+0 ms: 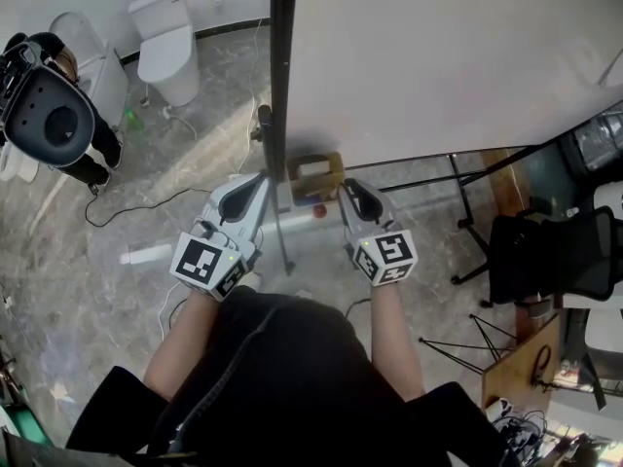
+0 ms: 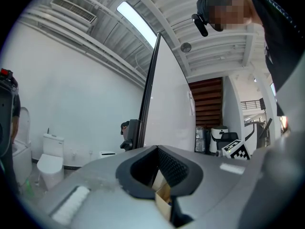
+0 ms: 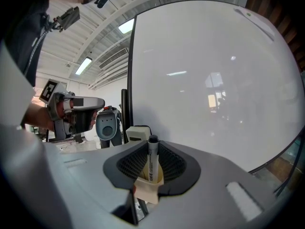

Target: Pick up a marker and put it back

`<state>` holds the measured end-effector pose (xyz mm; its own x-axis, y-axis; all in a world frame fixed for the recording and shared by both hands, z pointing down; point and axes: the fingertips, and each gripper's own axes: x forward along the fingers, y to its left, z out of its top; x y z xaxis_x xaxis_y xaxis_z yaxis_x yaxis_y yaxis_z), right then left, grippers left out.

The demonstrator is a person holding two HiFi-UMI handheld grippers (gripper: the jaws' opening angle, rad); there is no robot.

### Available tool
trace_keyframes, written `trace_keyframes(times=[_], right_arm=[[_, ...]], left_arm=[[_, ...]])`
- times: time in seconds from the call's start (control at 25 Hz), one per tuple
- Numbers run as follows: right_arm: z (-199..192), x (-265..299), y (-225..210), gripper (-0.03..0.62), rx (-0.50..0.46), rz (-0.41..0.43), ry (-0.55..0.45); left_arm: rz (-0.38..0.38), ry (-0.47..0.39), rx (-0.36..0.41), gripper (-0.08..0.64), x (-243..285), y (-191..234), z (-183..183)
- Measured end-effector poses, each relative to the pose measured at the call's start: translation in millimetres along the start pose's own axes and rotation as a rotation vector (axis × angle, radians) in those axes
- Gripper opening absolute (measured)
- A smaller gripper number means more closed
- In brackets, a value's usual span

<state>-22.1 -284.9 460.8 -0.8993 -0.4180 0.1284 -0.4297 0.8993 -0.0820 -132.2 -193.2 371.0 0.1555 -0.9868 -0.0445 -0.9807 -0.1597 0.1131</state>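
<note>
- A grey marbled stone floor (image 1: 209,154) with thin white cables trailing across it.
- A white ceramic toilet (image 1: 165,42) against a plain white wall (image 2: 71,94).
- A large white board (image 1: 438,56) on a black metal stand.
- A black mesh office chair (image 1: 550,256) beside the stand's legs, near a brown wooden panel (image 1: 516,358).
- A white ribbed ceiling with a long bright strip light (image 2: 138,19) and a slatted air vent (image 2: 74,11).
- Dark brown wooden slats (image 2: 208,101) beyond the board.

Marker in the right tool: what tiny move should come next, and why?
Probably a slow, straight lift. The right tool looks closed on the marker, which stands upright with its lower end in the beige holder; pulling sideways might tip the holder.
</note>
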Motion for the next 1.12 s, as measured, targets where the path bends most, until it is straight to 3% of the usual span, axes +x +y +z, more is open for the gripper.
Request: trace_keyframes(times=[0.36,1.12], right_arm=[[0.8,-8.5,0.2,0.126,0.013,-0.018,0.004],[29.1,-51.9,4.1,0.126,0.018,-0.163,-0.072]], left_arm=[[-0.028,0.002,0.007,0.006,-0.7,-5.9,3.4],[-0.201,0.021,0.026,0.006,9.7,-26.1,7.5]])
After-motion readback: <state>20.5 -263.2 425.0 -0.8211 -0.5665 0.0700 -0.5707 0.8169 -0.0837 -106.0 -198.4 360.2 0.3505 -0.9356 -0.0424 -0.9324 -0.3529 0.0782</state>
